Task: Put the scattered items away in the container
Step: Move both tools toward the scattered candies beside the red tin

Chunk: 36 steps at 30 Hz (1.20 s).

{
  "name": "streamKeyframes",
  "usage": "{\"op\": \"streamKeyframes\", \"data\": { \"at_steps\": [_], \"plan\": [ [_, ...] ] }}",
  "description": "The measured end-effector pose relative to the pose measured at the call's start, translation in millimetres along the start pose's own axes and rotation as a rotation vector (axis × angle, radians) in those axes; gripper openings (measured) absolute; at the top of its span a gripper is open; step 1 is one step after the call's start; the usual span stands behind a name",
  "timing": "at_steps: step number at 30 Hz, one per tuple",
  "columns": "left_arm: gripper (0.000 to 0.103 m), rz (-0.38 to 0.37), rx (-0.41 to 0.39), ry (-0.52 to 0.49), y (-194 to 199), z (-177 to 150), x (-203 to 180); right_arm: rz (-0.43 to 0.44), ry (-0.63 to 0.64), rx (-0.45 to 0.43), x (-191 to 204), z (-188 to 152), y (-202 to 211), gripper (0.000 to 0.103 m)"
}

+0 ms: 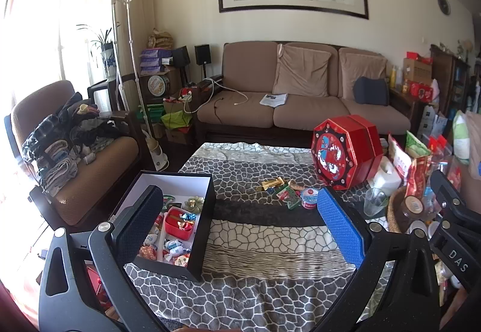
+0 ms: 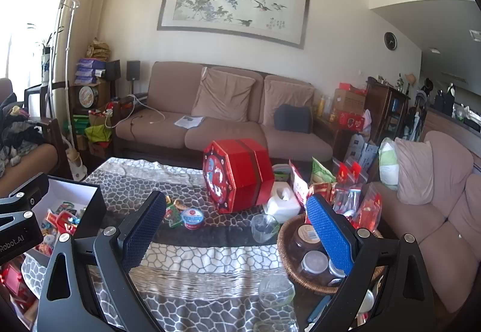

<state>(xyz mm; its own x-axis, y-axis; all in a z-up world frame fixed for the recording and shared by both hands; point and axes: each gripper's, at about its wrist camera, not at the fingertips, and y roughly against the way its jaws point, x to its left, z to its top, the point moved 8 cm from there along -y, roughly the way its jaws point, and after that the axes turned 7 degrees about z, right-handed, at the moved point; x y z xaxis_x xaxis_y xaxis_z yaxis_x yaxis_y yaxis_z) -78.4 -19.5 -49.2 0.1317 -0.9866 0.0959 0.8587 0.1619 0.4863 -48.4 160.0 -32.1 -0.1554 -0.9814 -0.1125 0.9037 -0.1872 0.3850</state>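
Readable on the right gripper's body at the edge of the left view: "DAS"; on the left gripper's body in the right view: "Robot.AI". Spread wide and holding nothing, the left gripper (image 1: 240,220), one pad black, the other blue; likewise the right gripper (image 2: 237,229), jaws fully apart over bare cloth. Left of centre on the table, an open black box (image 1: 207,211) with a white interior, already stocked with wrapped sweets and a small red basket (image 1: 177,225). Further back on the cloth, well apart from the box, a loose cluster of scattered snacks (image 1: 285,189): gold-wrapped bars, green and red packets, and a small red-lidded cup (image 2: 192,216) with print too small to read. Beneath it all, a tablecloth (image 1: 255,245) patterned in grey, black and white pebbles. Just beside the cluster, a red octagonal gift box (image 1: 345,148) standing on edge, a tissue box, a clear glass, a wicker basket (image 2: 288,254) of jars. Behind, a brown sofa (image 1: 300,97), a framed ink painting with unreadable script, curtains lit bright at left
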Motion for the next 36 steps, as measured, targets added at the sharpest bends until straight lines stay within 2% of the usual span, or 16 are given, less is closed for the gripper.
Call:
{"op": "streamKeyframes", "data": {
  "at_steps": [8, 15, 19, 21, 24, 28, 31, 36],
  "plan": [
    [0.103, 0.002, 0.006, -0.002, -2.9, -0.3, 2.9, 0.014, -0.007, 0.011, 0.9, -2.0, -4.6, 0.097],
    [0.103, 0.002, 0.058, 0.009, -24.9, -5.3, 17.7, 0.012, -0.022, 0.037, -5.9, -6.6, -12.4, 0.097],
    [0.103, -0.005, 0.079, 0.048, -36.1, -7.9, 34.4, 0.044, -0.026, 0.041, -3.2, -9.0, -17.6, 0.097],
    [0.103, -0.017, 0.090, 0.074, -42.5, -9.9, 43.1, 0.087, -0.041, 0.034, -0.6, -10.1, -22.7, 0.097],
    [0.103, -0.035, 0.109, 0.096, -55.1, -13.7, 54.2, 0.106, -0.070, 0.071, -2.4, -15.7, -37.2, 0.097],
    [0.103, -0.020, 0.118, 0.063, -73.7, -20.9, 63.2, 0.140, -0.068, 0.060, 0.3, -20.9, -56.7, 0.097],
    [0.103, 0.001, 0.129, 0.004, -89.6, -28.0, 55.9, 0.174, -0.115, 0.105, 0.7, -31.4, -83.1, 0.097],
    [0.103, 0.049, 0.149, -0.091, -122.3, -41.8, 33.7, 0.232, -0.116, 0.156, 9.4, -51.0, -119.1, 0.097]
  ]
}}
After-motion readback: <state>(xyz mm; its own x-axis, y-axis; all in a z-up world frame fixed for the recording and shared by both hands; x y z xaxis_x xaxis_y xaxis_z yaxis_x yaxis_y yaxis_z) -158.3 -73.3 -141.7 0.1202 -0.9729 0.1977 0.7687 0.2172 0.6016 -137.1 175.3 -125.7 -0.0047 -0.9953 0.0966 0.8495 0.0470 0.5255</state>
